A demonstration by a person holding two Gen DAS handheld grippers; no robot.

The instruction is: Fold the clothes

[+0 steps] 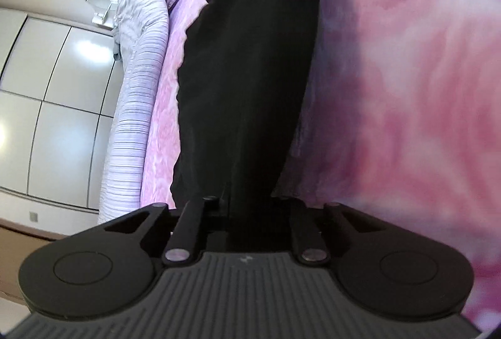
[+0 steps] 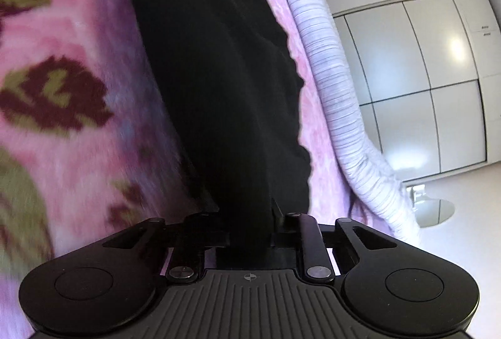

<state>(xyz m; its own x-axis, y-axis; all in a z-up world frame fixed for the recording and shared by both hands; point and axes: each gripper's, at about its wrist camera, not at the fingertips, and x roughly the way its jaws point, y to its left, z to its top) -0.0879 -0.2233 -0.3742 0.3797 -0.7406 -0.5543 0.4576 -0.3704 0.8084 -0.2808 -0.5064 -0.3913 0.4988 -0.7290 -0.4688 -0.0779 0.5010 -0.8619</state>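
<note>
As seen from both wrists, each claw (image 1: 247, 207) (image 2: 247, 223) closed on black garment (image 1: 250, 72) (image 2: 219, 72).

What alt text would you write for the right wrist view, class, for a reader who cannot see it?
The right gripper is shut on a black garment that stretches away from its jaws over a pink floral blanket. To the right lie a pale striped cloth and white cabinet doors.

wardrobe (image 1: 56, 94): glossy white panels, dark seams, left of frame | bedding: pink floral blanket (image 1: 407, 88), striped grey cover (image 1: 137, 107) | light: glare spots on panels
</note>
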